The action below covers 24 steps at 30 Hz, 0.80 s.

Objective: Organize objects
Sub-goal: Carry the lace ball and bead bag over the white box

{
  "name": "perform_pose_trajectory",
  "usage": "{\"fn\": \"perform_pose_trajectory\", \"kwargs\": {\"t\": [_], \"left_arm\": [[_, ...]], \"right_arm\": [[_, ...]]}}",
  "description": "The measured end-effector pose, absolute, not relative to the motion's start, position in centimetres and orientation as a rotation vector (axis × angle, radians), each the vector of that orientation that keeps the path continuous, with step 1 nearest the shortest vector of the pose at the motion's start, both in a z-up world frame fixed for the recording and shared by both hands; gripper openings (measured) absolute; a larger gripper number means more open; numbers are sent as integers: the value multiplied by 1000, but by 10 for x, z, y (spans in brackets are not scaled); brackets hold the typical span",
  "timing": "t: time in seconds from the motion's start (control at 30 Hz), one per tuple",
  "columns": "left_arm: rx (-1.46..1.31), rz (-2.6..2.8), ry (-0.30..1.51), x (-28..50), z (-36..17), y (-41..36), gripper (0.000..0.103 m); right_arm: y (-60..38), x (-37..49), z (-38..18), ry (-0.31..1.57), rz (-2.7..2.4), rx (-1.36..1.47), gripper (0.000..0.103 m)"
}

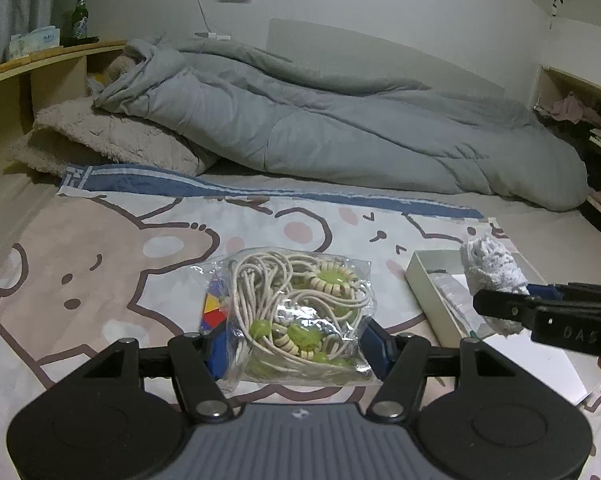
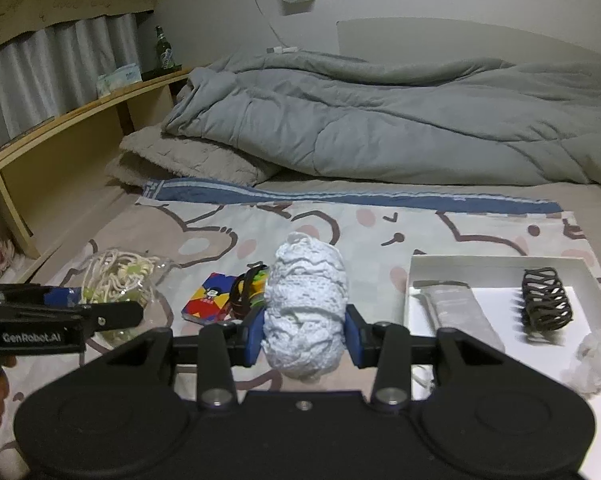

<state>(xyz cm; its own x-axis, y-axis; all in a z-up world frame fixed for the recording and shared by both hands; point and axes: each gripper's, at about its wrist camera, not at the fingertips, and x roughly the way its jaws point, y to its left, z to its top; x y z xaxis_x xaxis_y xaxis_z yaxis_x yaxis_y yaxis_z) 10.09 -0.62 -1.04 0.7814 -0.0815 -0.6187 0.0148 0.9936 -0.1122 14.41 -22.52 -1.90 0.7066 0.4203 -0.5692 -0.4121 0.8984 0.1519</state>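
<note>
A clear plastic bag [image 1: 300,304] of cream cords and green beads hangs just above the bed, and my left gripper [image 1: 296,350] is shut on its lower part. In the right wrist view the bag [image 2: 120,280] and left gripper [image 2: 104,304] show at the left. My right gripper [image 2: 305,336] is shut on a white lace bundle [image 2: 304,300], held upright above the blanket. The left wrist view shows that bundle [image 1: 492,276] and the right gripper [image 1: 500,300] at the right. A white open box [image 2: 420,264] lies to the right.
The box holds a black hair claw [image 2: 546,300], a grey packet [image 2: 456,308] and a crumpled white piece [image 2: 592,364]. A colourful small box [image 2: 210,300] and dark hair bands [image 2: 246,288] lie on the bear-print blanket [image 2: 380,232]. A grey duvet [image 2: 380,120] fills the back; a wooden shelf [image 2: 80,116] runs along the left.
</note>
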Motion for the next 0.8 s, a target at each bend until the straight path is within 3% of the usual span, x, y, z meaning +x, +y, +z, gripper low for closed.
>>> {"fn": "perform_pose_trajectory", "kwargs": {"t": [0.8], "left_arm": [[-136,-85,611,104,5,-34,65]], "right_arm": [[-264,131,-3,566,394,1,43]]}}
